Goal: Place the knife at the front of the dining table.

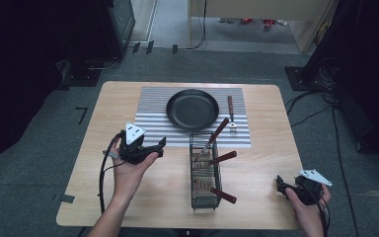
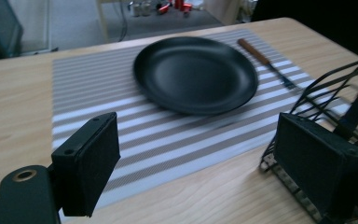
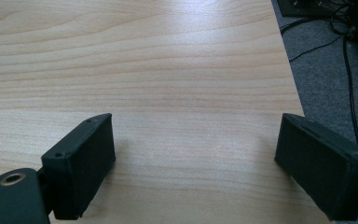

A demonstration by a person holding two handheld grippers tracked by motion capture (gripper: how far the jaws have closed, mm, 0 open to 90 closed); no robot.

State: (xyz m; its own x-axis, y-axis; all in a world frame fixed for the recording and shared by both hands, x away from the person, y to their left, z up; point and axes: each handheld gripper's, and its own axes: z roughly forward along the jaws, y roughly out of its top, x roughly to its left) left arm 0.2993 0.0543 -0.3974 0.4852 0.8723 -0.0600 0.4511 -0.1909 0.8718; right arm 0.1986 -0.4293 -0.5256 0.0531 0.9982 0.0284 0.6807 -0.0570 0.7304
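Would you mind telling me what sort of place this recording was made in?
Probably a lab or recording room set up as a dining spot: a wooden table on grey carpet, loose cables on the floor, and a black plate on a striped placemat.

I count one black plate (image 1: 192, 109) on one striped placemat (image 1: 150, 118), with one fork (image 1: 231, 114) lying just right of that plate. Nearer to me than the plate stands one wire basket (image 1: 205, 173), and three wooden-handled utensils (image 1: 222, 158) stick out of it. I hold two grippers: my left gripper (image 1: 155, 146) nearer than the plate and to its left, my right gripper (image 1: 282, 186) well to its right, by the table's near edge.
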